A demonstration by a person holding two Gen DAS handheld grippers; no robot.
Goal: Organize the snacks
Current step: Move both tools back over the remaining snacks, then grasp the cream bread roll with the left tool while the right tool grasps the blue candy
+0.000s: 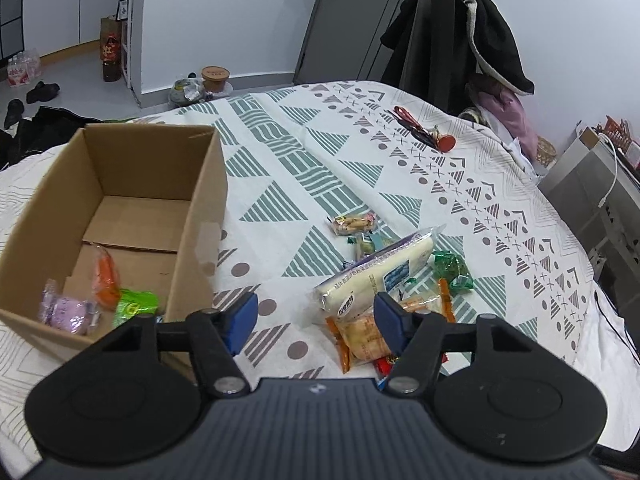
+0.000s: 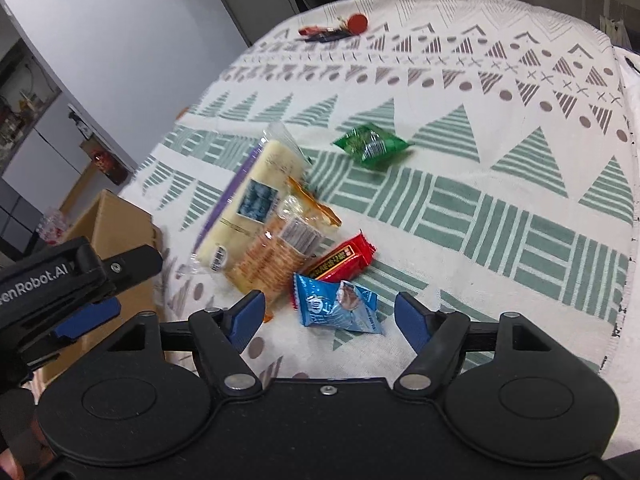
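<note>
- The left gripper (image 1: 316, 322) stands at the lower middle of the left wrist view, its blue pads (image 1: 243, 322) spread wide with nothing between them; it is released.
- At the left of this view stands an open cardboard box (image 1: 200, 216) on the patterned cloth (image 1: 304, 148). Inside, on its floor near the lower left corner, lie a purple packet (image 1: 66, 312), an orange packet (image 1: 105, 276) and a green packet (image 1: 134, 306), close together.
- To the right of the box, in the lower middle of the frame, is a heap of snacks: a long white package (image 1: 376, 276) lies slanted over a cracker pack (image 1: 362, 338), and a dark green packet (image 1: 454, 270) is just beside them on the right.
- A small packet with brown pieces (image 1: 354, 222) lies a little higher, apart from the heap.
- In the upper right part of the cloth lie red scissors (image 1: 412, 124).
- The right gripper (image 2: 330, 316) is at the lower middle of the right wrist view, also released, with the jaws apart.
- A blue packet (image 2: 340, 306) lies on the cloth between its fingertips; whether they touch it I cannot tell.
- A red bar (image 2: 342, 258) lies just above the blue packet, touching it.
</note>
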